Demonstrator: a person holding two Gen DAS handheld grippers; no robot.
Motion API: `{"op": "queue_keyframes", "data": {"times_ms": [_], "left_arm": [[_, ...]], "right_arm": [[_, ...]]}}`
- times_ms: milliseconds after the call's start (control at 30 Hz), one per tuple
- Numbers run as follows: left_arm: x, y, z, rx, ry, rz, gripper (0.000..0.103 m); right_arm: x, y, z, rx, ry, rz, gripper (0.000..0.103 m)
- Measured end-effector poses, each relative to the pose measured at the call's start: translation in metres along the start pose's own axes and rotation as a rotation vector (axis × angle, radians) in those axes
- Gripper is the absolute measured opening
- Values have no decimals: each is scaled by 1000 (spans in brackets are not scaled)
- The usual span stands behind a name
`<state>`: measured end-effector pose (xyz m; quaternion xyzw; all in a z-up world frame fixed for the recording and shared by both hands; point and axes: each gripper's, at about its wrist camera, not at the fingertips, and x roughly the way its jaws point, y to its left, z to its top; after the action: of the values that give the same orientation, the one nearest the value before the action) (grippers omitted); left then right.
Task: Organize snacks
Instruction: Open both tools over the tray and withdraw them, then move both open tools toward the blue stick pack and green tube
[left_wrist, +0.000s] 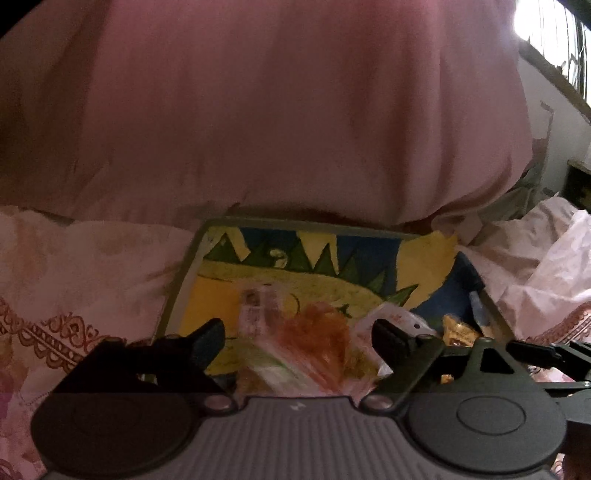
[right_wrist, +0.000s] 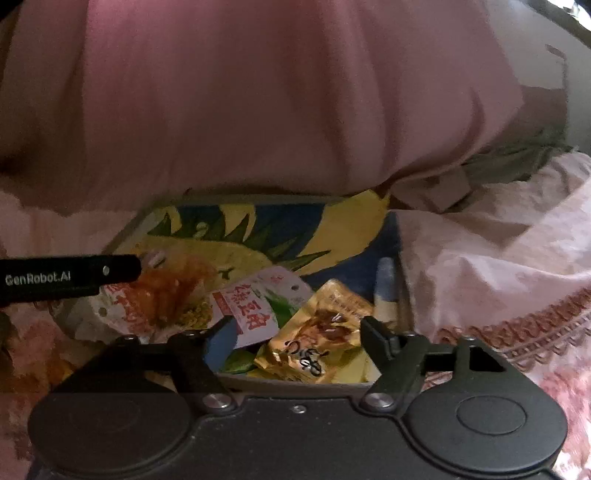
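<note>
A tray (left_wrist: 184, 266) with a yellow, green and blue print lies on the bed. My left gripper (left_wrist: 297, 339) hangs low over it, jaws wide; a blurred orange-and-white snack packet (left_wrist: 310, 343) lies between the fingers, untouched by the pads. In the right wrist view the same orange packet (right_wrist: 162, 299) lies at the tray's (right_wrist: 288, 387) left, a white-and-red packet (right_wrist: 251, 310) in the middle and a golden packet (right_wrist: 317, 332) at the right. My right gripper (right_wrist: 297, 332) stands open over the golden packet, not pressing it.
A big pink cushion (left_wrist: 258, 110) rises right behind the tray and fills the upper view. Pale patterned bedsheet (right_wrist: 498, 277) surrounds the tray on both sides. A black arm of the left gripper's finger (right_wrist: 70, 277) reaches in from the left.
</note>
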<state>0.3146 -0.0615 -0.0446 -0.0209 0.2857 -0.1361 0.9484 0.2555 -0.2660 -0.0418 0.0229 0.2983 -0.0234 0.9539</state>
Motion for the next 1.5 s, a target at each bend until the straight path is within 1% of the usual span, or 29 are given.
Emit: {"op": "queue_keyframes", "data": {"times_ms": [133, 167, 233, 300, 467, 567, 700, 833, 967, 1100, 1200, 1267, 1400, 1500], "left_arm": [[-15, -1, 3, -13, -19, -4, 94], [-20, -1, 3, -18, -29, -1, 95], [-32, -1, 4, -28, -53, 11, 100], [-49, 1, 3, -40, -86, 20, 102], [-91, 9, 5, -64, -156, 52, 102], [-117, 10, 4, -39, -185, 70, 103], [-152, 12, -9, -20, -215, 125, 103], [-177, 16, -31, -36, -174, 168, 103], [-191, 20, -53, -61, -97, 210, 103], [-206, 24, -71, -47, -49, 279, 103], [-213, 30, -81, -34, -21, 359, 103], [-216, 34, -86, -45, -8, 397, 103], [-220, 45, -89, -98, 21, 447, 103], [-217, 48, -90, -96, 42, 479, 103]], "right_arm": [[-26, -6, 3, 34, -51, -8, 90], [-33, -7, 5, 39, -70, -8, 92], [-47, -8, 8, 48, -112, -8, 99], [-64, -8, 10, 56, -163, -2, 102], [-100, -4, 6, 77, -249, 27, 102], [-118, 3, 0, 73, -263, 46, 102], [-141, 16, -13, 51, -273, 66, 102], [-160, 34, -31, -3, -267, 94, 102], [-175, 55, -47, -99, -271, 107, 102], [-186, 70, -62, -156, -259, 117, 102], [-188, 78, -70, -172, -232, 126, 102], [-187, 82, -74, -176, -207, 129, 102], [-184, 86, -80, -172, -166, 133, 102], [-178, 84, -82, -156, -129, 129, 102]]}}
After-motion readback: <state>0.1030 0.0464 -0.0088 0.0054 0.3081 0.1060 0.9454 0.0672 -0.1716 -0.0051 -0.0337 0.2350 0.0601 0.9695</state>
